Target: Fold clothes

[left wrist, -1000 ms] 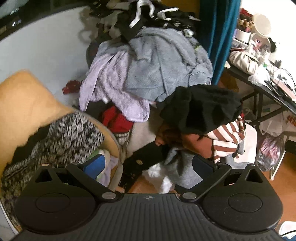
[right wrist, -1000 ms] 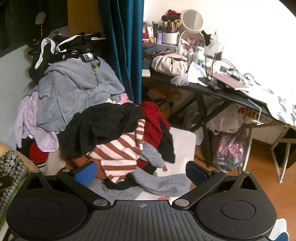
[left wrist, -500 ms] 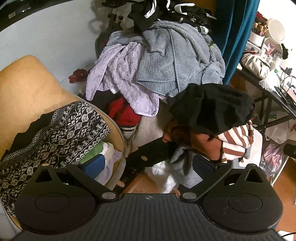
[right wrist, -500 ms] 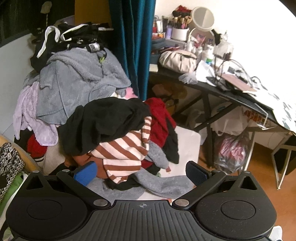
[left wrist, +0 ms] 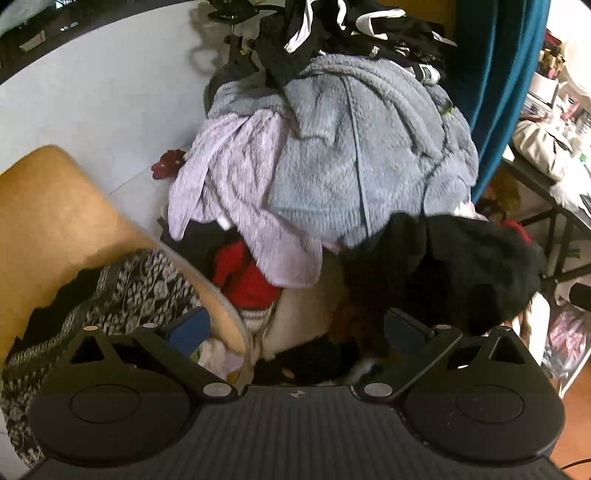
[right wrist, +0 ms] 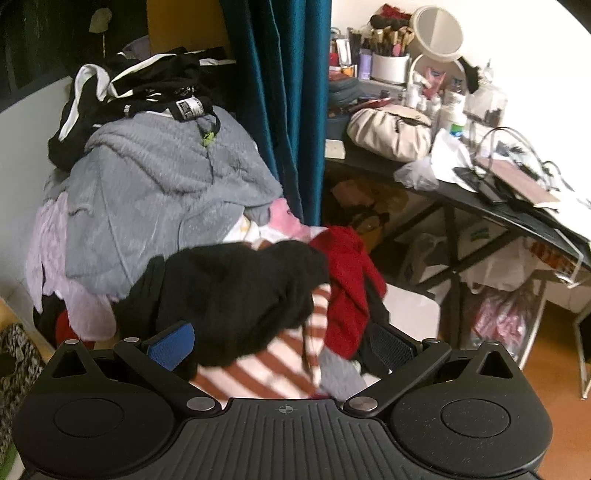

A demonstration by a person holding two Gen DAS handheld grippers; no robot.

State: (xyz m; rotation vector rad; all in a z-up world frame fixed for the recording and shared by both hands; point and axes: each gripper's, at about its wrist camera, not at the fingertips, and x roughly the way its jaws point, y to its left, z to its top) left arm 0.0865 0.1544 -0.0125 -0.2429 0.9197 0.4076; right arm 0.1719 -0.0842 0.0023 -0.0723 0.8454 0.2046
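A tall heap of clothes fills both views. On top lies a grey fleece [left wrist: 354, 162] [right wrist: 155, 192] beside a lilac garment [left wrist: 236, 192], with black-and-white clothes [right wrist: 140, 92] above. A black garment [left wrist: 454, 269] [right wrist: 236, 291] lies over a brown-and-white striped top [right wrist: 266, 369] and a red garment [right wrist: 347, 273]. My left gripper [left wrist: 295, 328] is open, low before the heap, nothing between its fingers. Close over the black garment and striped top, my right gripper [right wrist: 280, 347] is open too.
An orange chair [left wrist: 48, 221] at the left holds a black-and-white patterned cloth [left wrist: 122, 295]. A teal curtain [right wrist: 284, 103] hangs behind the heap. A black desk [right wrist: 491, 210] crowded with cosmetics, a mirror [right wrist: 437, 31] and a beige bag [right wrist: 391, 129] stands at the right, bags beneath it.
Both grippers have moved closer to the clothes heap, which now looms larger. The right gripper has come down over the black garment. Both stay open.
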